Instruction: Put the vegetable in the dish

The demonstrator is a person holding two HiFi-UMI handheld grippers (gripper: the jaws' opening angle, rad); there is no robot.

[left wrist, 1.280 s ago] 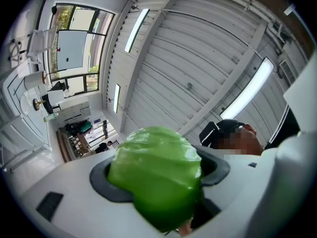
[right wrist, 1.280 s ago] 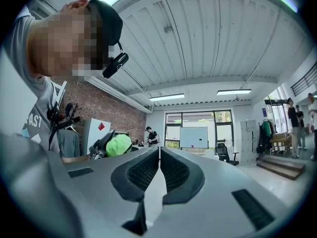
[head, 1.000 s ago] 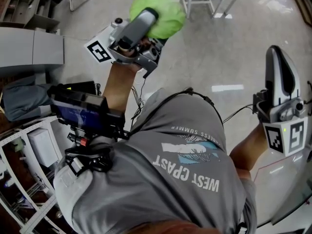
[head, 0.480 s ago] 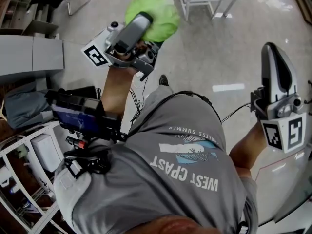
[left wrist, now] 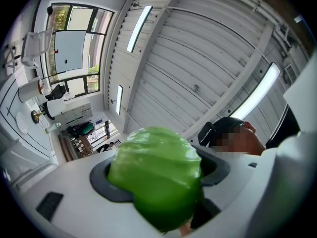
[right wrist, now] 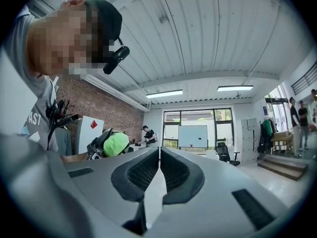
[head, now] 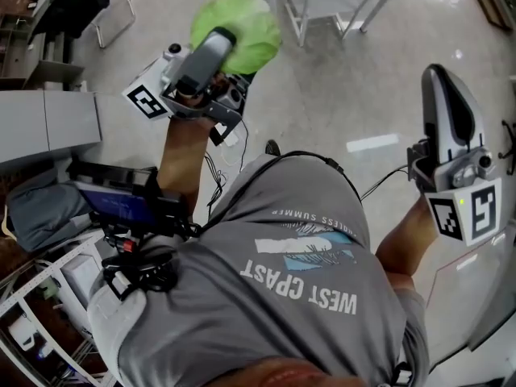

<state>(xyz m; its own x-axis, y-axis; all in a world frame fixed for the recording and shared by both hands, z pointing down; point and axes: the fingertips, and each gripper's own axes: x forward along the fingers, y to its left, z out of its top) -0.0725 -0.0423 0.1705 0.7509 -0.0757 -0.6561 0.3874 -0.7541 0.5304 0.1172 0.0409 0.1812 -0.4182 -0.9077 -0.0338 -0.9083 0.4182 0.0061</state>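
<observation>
Vegetable (left wrist: pixel 156 177) clamped between left hand-held gripper (head: pixel 229 45) jaws | right hand-held gripper (right wrist: pixel 159 157) closed, empty

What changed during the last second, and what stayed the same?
The left gripper carried the green cabbage up and left in the picture; the right gripper moved up slightly. The left stays clamped on it, the right stays shut and empty.

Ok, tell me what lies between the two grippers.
Head view: only shiny floor lies between the left gripper, shut on the green vegetable, and the empty, shut right gripper.
</observation>
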